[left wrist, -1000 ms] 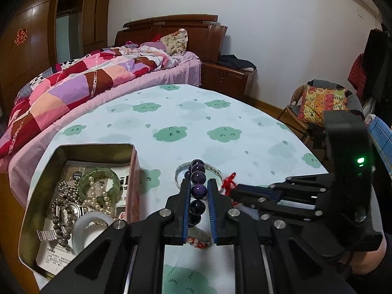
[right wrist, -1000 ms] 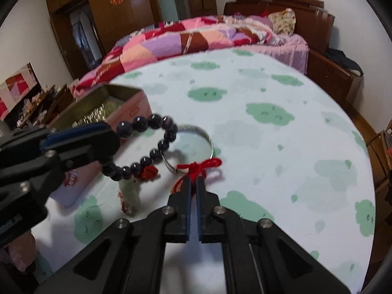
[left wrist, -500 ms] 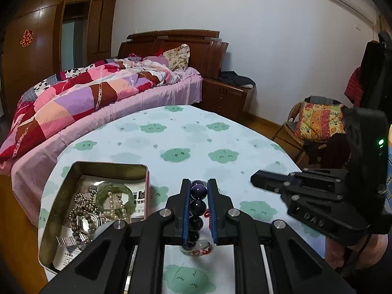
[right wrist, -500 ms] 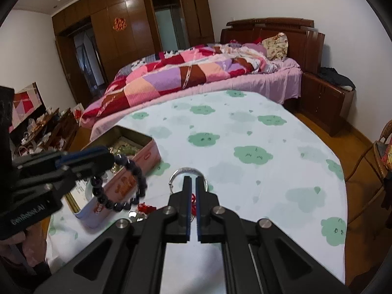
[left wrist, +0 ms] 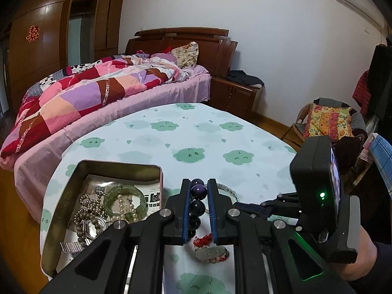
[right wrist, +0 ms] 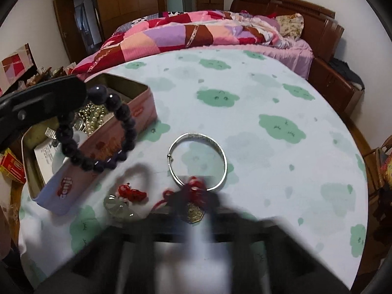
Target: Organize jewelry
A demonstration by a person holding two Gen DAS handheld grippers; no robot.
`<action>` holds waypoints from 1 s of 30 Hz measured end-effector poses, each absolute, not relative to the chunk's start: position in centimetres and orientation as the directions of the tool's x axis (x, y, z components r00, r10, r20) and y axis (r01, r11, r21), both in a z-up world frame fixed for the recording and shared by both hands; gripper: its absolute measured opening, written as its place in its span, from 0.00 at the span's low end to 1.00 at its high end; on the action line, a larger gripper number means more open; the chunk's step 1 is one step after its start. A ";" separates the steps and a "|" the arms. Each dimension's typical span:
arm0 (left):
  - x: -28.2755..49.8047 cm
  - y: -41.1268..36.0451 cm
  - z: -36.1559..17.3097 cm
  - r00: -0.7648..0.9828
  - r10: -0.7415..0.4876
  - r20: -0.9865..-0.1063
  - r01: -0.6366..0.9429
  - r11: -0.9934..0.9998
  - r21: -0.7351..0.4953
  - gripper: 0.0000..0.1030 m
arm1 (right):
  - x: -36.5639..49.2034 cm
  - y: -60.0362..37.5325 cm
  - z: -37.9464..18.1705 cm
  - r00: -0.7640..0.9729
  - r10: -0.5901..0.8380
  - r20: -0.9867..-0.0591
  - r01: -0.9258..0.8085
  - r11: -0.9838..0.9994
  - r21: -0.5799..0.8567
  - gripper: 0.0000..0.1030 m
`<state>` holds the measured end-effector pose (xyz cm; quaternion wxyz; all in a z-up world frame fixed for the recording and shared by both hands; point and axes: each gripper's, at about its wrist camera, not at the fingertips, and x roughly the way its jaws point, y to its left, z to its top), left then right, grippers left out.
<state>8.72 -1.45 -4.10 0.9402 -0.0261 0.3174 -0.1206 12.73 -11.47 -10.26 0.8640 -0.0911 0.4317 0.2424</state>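
The left gripper [left wrist: 198,210] is matte black plastic, with two straight fingers [left wrist: 212,210] lined in blue pads. Behind the fingers, angular linkage arms carry round silver screws. The right gripper [left wrist: 241,205] is the same black, its body a boxy block with a green light behind the fingers. A dark sleeve [left wrist: 382,264] covers the wrist behind it.
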 end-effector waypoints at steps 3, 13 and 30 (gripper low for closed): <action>8.4 -1.3 -3.7 0.774 -0.249 -0.582 0.214 0.968 -0.131 0.12 | 11.9 -12.1 -9.3 0.535 0.354 -0.768 -0.492 0.869 0.058 0.05; 6.7 -0.5 -0.8 0.811 -0.253 -0.528 0.218 0.967 -0.129 0.12 | 10.0 -13.1 -4.0 0.622 0.412 -0.665 -0.494 0.866 0.075 0.04; 8.7 0.1 -2.7 0.787 -0.259 -0.560 0.221 0.966 -0.137 0.00 | 13.0 -11.2 -10.2 0.529 0.295 -0.796 -0.493 0.870 -0.005 0.50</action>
